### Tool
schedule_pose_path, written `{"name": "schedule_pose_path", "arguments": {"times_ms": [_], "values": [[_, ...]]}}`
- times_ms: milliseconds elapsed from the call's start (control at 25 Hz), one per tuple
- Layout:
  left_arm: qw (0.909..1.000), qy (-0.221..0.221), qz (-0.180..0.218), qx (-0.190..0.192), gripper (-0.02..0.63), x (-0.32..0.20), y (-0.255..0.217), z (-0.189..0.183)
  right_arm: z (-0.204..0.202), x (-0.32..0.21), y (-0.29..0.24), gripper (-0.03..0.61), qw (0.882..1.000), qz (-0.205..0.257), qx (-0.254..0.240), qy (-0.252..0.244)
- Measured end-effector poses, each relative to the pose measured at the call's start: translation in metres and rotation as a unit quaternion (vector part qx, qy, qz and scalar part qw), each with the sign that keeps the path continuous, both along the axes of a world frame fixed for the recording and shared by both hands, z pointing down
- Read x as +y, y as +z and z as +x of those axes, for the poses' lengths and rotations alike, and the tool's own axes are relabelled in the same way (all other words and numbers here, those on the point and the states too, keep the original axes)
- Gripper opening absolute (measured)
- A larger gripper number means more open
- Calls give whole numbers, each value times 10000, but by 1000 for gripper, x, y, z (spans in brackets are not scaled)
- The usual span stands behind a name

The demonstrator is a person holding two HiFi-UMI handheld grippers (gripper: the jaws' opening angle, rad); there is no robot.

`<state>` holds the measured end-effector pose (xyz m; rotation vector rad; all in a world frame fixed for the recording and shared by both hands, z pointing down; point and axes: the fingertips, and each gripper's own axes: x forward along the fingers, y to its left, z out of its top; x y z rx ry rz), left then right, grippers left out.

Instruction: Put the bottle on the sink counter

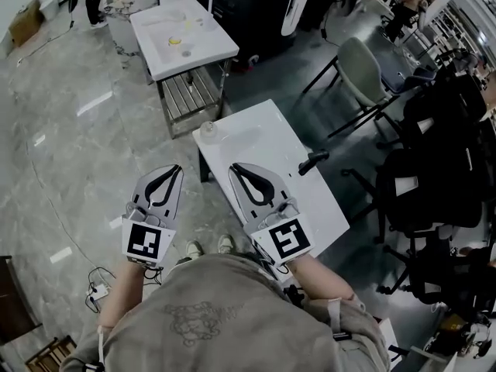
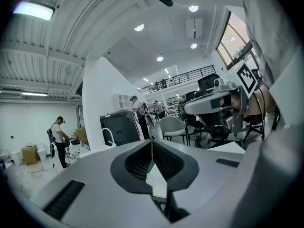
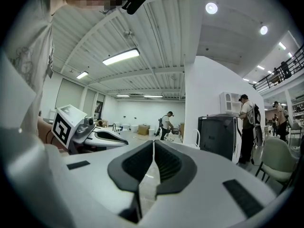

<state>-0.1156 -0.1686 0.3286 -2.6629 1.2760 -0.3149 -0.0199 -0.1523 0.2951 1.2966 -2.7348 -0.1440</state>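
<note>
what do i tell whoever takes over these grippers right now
Left gripper: shut, empty, over the floor left of the table.
Right gripper: shut, empty, over the white rectangular table.
Small clear bottle: on the table's far left corner, nothing touching it.
White sink counter: beyond the table, across a gap of floor.
Done: nothing yet.
Left: open a gripper, grip the bottle, carry it to the sink counter, set it down.
</note>
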Motion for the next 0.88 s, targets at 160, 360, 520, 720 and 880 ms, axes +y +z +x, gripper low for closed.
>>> {"name": "schedule_pose_path", "arguments": {"times_ms": [160,360,520,720,880], "values": [[9998,-3,9,-182,23,9,9,1,-6,8,9,35,9999,-122,59,-51],[9997,33,-67,-220,23,15,14,4,-10,14,14,35,9996,-237,128,-129],[9997,41,-75,-250,23,16,14,3,-9,13,18,35,9994,-321,77,-114],[9995,123,-59,-275,23,16,13,3,-5,10,21,35,9995,-300,80,-44],[9996,126,-64,-257,23,13,11,6,-1,7,22,35,9996,-264,134,-14]]}}
